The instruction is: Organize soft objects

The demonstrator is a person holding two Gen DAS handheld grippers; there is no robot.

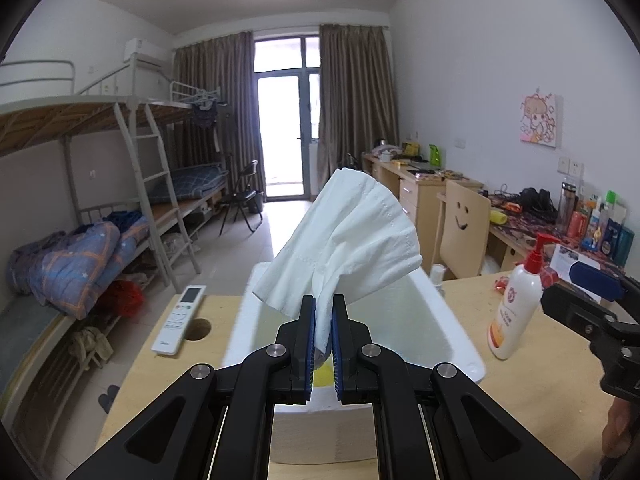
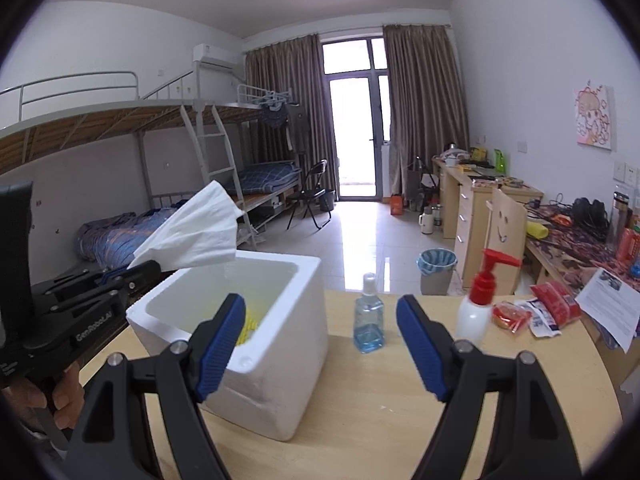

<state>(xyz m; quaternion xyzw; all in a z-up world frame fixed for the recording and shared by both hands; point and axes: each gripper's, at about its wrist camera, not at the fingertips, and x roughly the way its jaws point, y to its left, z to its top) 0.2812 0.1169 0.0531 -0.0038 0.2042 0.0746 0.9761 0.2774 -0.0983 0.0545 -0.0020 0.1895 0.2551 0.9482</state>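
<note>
My left gripper point(image 1: 323, 312) is shut on a white paper tissue point(image 1: 344, 240), which stands up from the jaws above the open white foam box point(image 1: 460, 340). From the right wrist view, that same left gripper point(image 2: 132, 272) holds the tissue point(image 2: 192, 232) over the box's left rim point(image 2: 160, 304). Something yellow point(image 2: 250, 326) lies inside the box; its shape is unclear. My right gripper point(image 2: 320, 336) is open with nothing between its fingers, in front of the box's right corner and a small blue bottle point(image 2: 368, 316). Part of the right gripper point(image 1: 592, 300) also shows at the left wrist view's right edge.
On the wooden table point(image 2: 380, 420) stand a white pump bottle with a red top point(image 2: 478, 304) and red and white packets point(image 2: 536, 312). A white remote control point(image 1: 180, 320) lies left of the box beside a cable hole. A paper sheet point(image 2: 608, 304) sits at far right.
</note>
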